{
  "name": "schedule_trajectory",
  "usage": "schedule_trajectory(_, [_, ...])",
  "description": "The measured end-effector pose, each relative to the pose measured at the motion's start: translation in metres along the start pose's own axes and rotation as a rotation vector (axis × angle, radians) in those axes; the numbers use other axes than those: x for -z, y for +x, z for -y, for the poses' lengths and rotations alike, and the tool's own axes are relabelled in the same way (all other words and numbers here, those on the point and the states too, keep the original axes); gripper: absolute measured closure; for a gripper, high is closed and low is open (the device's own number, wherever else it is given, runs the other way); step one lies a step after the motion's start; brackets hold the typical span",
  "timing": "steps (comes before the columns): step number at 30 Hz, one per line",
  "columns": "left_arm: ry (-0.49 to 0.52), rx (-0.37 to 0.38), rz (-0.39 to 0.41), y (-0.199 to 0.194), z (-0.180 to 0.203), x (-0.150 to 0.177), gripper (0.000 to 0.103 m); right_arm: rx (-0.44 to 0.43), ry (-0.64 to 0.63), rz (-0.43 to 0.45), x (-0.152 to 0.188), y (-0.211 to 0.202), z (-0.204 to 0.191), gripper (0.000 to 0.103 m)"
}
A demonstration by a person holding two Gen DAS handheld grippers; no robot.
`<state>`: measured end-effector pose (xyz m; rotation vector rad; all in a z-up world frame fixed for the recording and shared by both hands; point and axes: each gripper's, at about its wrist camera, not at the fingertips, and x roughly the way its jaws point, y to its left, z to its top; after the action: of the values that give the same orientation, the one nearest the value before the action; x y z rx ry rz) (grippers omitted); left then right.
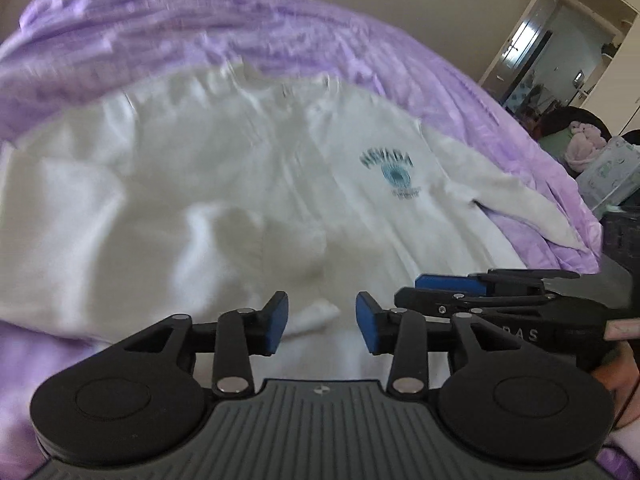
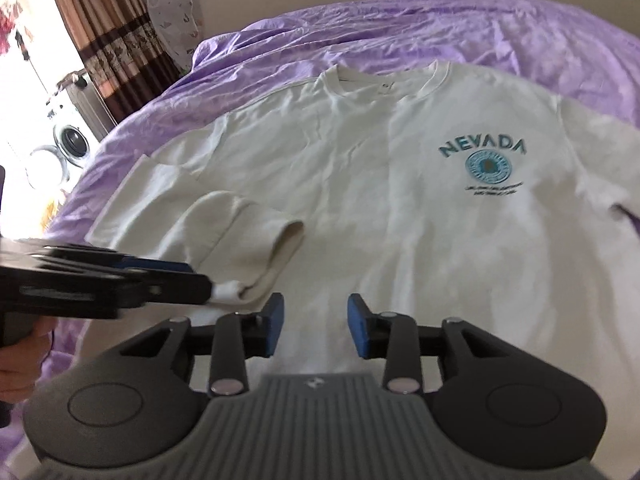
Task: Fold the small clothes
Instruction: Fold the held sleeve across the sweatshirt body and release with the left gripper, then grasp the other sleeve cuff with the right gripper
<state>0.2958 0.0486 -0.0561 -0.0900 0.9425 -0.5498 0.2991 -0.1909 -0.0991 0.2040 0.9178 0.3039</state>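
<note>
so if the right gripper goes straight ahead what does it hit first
Probably the white t-shirt: the right gripper is open and points over its lower front toward the collar. Nothing else shows in that line, though its height above the cloth is unclear.

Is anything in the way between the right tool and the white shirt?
Nothing visible blocks it. The right tool hangs open just above the white cotton NEVADA T-shirt on the purple bedsheet. The left tool sits beside it, at the folded sleeve.

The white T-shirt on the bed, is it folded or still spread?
Mostly spread: the white T-shirt lies front up on the purple bedsheet; only one sleeve is folded inward.
</note>
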Motion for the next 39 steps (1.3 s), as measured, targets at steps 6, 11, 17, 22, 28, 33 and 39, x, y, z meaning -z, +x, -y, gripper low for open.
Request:
schedule_trajectory(6, [0.058,-0.276,0.058,-0.015,-0.027,-0.009,0.055,-0.112,0.084,-0.018,-0.015,0.014,-0.004,0.073])
schedule_trajectory(11, [-0.009,-0.290,0.023,-0.002,-0.054,-0.001,0.064,-0.177,0.200,-0.044,-0.029,0.046,0.000,0.073])
schedule_trajectory(17, [0.007,-0.295,0.000,0.008,-0.061,0.010,0.064,-0.193,0.245,-0.064,-0.038,0.075,0.004,0.073])
schedule_trajectory(22, [0.004,-0.290,-0.006,0.007,-0.064,0.011,0.064,-0.236,0.255,-0.088,-0.034,0.083,0.006,0.103])
schedule_trajectory(28, [0.038,-0.325,-0.036,0.009,-0.062,0.014,0.064,-0.345,0.273,0.029,-0.037,0.026,0.005,0.103])
schedule_trajectory(33, [0.064,-0.355,-0.071,0.015,-0.061,0.019,0.065,-0.234,0.302,-0.098,-0.015,0.053,0.018,0.103])
schedule_trajectory(39, [0.095,-0.366,-0.064,0.010,-0.055,0.020,0.065,-0.285,0.395,-0.132,-0.001,0.059,0.023,0.080])
